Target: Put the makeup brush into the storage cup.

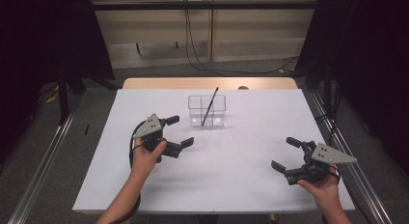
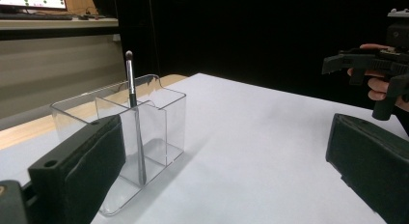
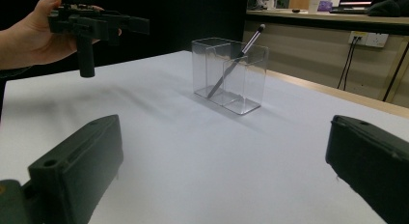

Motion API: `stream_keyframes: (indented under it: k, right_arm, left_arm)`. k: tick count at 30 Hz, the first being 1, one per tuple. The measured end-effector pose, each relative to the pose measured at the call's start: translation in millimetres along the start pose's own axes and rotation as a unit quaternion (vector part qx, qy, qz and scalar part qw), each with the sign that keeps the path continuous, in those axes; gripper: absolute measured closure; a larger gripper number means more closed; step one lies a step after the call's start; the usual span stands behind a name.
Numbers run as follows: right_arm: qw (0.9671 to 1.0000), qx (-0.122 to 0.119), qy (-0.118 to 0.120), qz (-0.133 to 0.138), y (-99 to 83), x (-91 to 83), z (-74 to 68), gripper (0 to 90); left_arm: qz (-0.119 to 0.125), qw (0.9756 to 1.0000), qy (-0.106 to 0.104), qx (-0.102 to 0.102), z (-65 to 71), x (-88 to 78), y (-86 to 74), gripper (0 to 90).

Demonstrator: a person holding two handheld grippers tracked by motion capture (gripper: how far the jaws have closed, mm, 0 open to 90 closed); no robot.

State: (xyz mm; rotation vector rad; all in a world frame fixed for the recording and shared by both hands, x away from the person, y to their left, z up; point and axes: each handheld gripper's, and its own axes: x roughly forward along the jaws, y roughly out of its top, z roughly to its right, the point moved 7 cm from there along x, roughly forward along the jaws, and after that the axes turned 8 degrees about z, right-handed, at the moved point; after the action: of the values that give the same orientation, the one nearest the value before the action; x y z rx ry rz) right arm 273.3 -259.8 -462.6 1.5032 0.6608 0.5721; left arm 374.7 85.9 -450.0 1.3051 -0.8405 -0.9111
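The white surface (image 1: 231,175) carries, toward its far middle, a clear organizer (image 1: 207,110) divided into compartments. A single brush (image 1: 210,106) stands in it, foot on the floor of the box near the front and shaft leaning up and away over the back rim, so that its long axis runs steeply upward, tilted to the far right in the high view. In the left gripper view the organizer (image 2: 123,147) sits just beyond the near jaw, with the brush (image 2: 135,122) almost upright and its bristle tip uppermost. In the right gripper view the organizer (image 3: 229,74) lies well ahead and the brush (image 3: 236,60) slants up to the right.

The left tool (image 1: 178,132) hangs just above the surface to the near left of the box, jaws spread wide and holding nothing, their opening turned toward the box. The right tool (image 1: 286,154) rests near the right-hand near corner, well apart from the box, jaws likewise released and empty.

The deciding relation: the brush lies forward and slightly right of the left tool, which is clearly the nearer of the two. Judged from this layout, a grasp on the exposed upper shaft above the rim would fall most naturally to the left tool, closing across the shaft.
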Motion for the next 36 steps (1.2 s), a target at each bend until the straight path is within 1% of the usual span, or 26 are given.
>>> stream_keyframes:
  k: [2, 3, 4, 5, 8, 9, 13, 20, 25, 27, 32, 33, 34, 35, 36]
  right_arm:
    - [1.0, 0.001, -0.001, 0.001, 0.2, 0.1, 0.0, 0.0]
    - [1.0, 0.001, 0.0, 0.0, 0.2, 0.3, 0.0, 0.0]
    - [1.0, 0.0, 0.0, 0.0, 0.0, 0.4, 0.0, 0.0]
    - [1.0, -0.001, 0.001, 0.0, 0.0, 0.5, -0.2, 0.0]
    - [1.0, -0.001, 0.001, 0.0, 0.1, 0.4, -0.3, 0.0]
    - [1.0, 0.0, 0.0, 0.0, 0.1, 0.3, -0.1, 0.0]
    - [1.0, -0.001, 0.001, 0.0, 0.1, 0.7, -0.4, 0.0]
    - [1.0, -0.001, 0.002, 0.0, 0.2, 1.0, -0.6, 0.0]
    - [1.0, -0.001, 0.002, 0.0, 0.2, 1.3, -0.6, 0.0]
    - [1.0, -0.001, 0.002, 0.0, 0.1, 1.3, -0.8, 0.0]
    - [1.0, 0.001, 0.0, 0.001, 0.2, 0.9, -0.2, 0.0]
    - [1.0, 0.001, 0.0, 0.001, 0.2, 1.0, -0.1, 0.0]
    - [1.0, 0.0, 0.0, 0.001, 0.1, 1.2, -0.2, 0.0]
    - [1.0, 0.0, 0.001, 0.001, 0.1, 1.6, -0.4, 0.0]
    - [1.0, -0.001, 0.001, 0.0, -0.1, 1.8, -0.6, 0.0]
  left_arm:
    - [0.0, 1.0, 0.002, 0.001, -0.8, -2.7, 0.4, 0.2]
    - [0.003, 1.0, 0.004, -0.004, -1.3, -4.4, 0.8, 0.2]
    - [0.002, 1.0, 0.004, -0.004, -1.7, -5.8, 0.8, 0.2]
    - [0.001, 1.0, 0.008, -0.002, -2.3, -7.4, 0.8, 0.2]
    - [0.002, 0.9999, 0.01, 0.0, -3.4, -12.2, 1.3, 0.2]
    - [0.003, 0.9999, 0.011, -0.003, -3.2, -13.5, 1.3, 0.2]
    - [0.0, 0.9999, 0.013, 0.0, -3.4, -18.8, 0.6, 0.2]
    - [0.0, 0.9999, 0.016, -0.006, -3.5, -25.6, -1.6, 0.2]
    - [-0.003, 0.9998, 0.019, 0.001, -4.6, -30.7, -1.7, 0.2]
    - [-0.004, 0.9998, 0.02, -0.001, -5.2, -33.2, -1.9, 0.2]
    - [-0.005, 0.9996, 0.027, 0.001, -8.1, -42.7, -2.3, 0.2]
    - [-0.005, 0.9996, 0.028, -0.001, -8.3, -44.7, -2.4, 0.3]
    - [-0.007, 0.9995, 0.031, 0.002, -9.2, -47.0, -2.4, 0.4]
    - [-0.005, 0.9995, 0.032, 0.0, -9.4, -48.8, -2.0, 0.5]
    - [-0.004, 0.9995, 0.032, 0.002, -10.0, -50.6, -1.6, 0.6]
